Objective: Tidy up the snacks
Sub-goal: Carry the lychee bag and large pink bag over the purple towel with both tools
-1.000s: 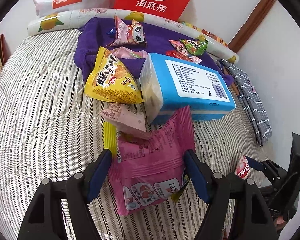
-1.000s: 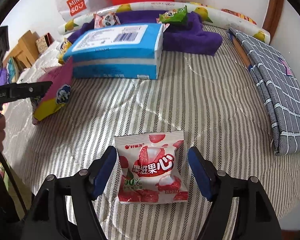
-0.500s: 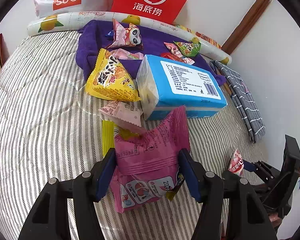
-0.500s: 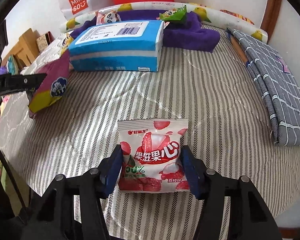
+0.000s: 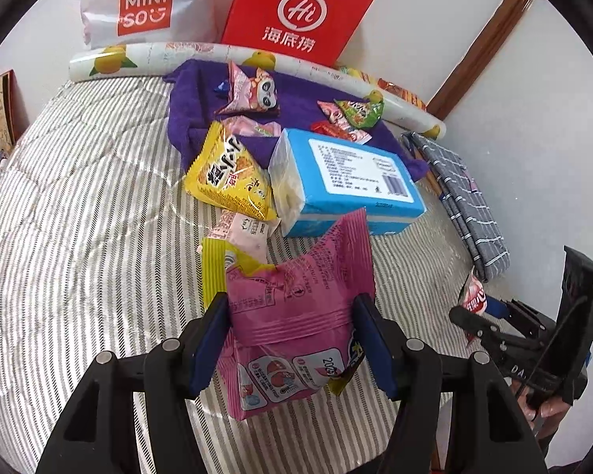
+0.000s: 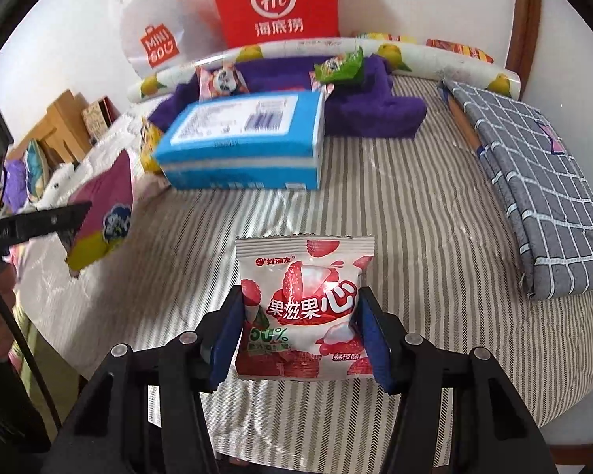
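Observation:
My left gripper is shut on a pink snack bag and holds it above the striped bed; the bag also shows in the right wrist view. My right gripper is shut on a white-and-red lychee candy packet, lifted off the bed; it also shows at the right of the left wrist view. A yellow chip bag, a small pink packet and a blue tissue pack lie ahead. A panda snack and green packet lie on the purple towel.
A red Hi bag and a white Miniso bag stand against the wall behind a lemon-print roll. A folded grey checked cloth lies at the bed's right edge. Wooden furniture stands left of the bed.
Both grippers closed on their packets. The left one lifted the pink bag, the right one lifted the lychee packet off the bed.

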The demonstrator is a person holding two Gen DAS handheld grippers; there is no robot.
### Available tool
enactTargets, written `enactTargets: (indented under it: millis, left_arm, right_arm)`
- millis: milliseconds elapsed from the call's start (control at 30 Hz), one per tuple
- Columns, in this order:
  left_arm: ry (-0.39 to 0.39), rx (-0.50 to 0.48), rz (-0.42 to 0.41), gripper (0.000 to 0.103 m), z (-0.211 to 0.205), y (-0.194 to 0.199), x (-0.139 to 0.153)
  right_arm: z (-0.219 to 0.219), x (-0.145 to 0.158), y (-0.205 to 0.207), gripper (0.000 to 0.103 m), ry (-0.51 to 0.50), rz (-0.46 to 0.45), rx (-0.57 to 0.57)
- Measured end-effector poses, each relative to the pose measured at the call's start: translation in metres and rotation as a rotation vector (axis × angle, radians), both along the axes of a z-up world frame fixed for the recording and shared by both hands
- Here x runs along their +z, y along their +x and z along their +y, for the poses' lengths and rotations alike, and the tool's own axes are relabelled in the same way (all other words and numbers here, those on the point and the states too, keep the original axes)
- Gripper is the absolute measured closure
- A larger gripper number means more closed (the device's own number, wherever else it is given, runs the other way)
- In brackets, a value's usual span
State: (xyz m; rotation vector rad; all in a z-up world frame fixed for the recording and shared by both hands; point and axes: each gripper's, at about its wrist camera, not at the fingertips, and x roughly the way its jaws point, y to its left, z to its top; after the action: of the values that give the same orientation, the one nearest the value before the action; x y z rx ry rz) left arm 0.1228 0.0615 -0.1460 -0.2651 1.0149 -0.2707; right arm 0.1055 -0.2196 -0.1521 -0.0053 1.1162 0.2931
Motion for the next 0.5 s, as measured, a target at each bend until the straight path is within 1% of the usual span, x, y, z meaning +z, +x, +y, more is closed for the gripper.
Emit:
enactTargets:
  millis: [233, 500]
  left_arm:
    - [-0.015, 0.002, -0.043, 0.042, 0.003, -0.007, 0.028]
    - [-0.015, -0.003, -0.109, 0.042, -0.004, 0.005, 0.065]
  right_arm:
    - [0.005, 0.027, 0.012, 0.047, 0.040, -0.034, -0.005]
    - [0.009, 0.065, 0.035, 0.047, 0.068, -0.095, -0.020]
